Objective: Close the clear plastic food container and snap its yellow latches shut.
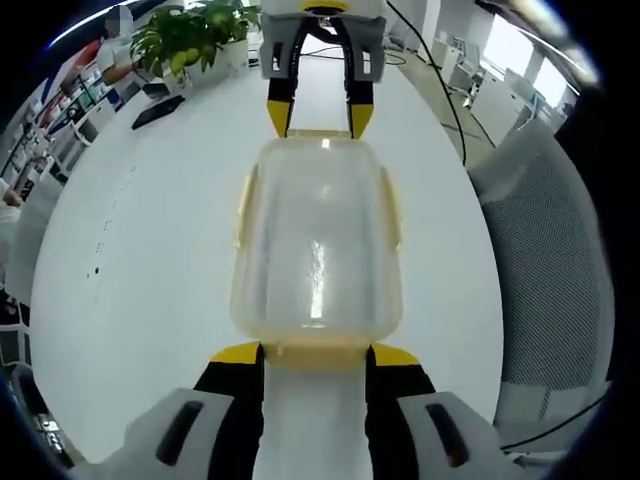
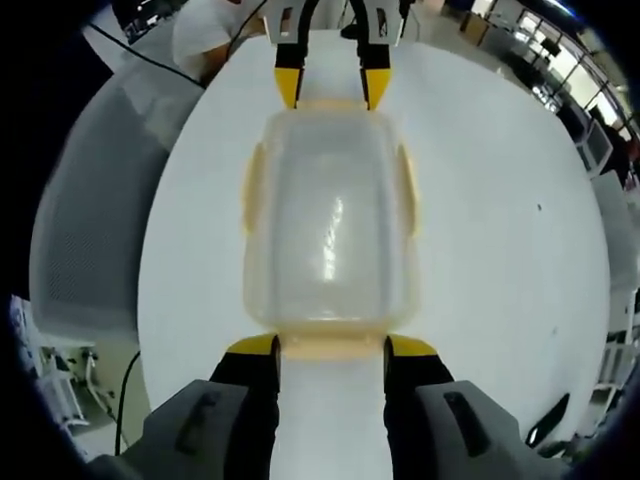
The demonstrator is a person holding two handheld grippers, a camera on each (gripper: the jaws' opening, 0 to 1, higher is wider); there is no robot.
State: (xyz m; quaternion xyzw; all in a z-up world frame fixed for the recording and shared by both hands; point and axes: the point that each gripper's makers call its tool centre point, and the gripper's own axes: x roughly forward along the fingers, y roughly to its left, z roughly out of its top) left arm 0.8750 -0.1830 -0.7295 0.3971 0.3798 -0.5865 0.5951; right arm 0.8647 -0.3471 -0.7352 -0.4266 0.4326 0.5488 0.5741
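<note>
White worktop spreads across both views, carrying the clear plastic food container at the centre of each frame, lid already seated. It looks light, stiff and slick (likely to skate if pushed from one end only). Yellow latches line its long sides; the short-end tabs sit at the jaws. The left hand-held gripper at lower centre and the right hand-held gripper each stand open, tips flanking an end tab, gripping nothing. Best purchase is probably on the latch flaps.
</note>
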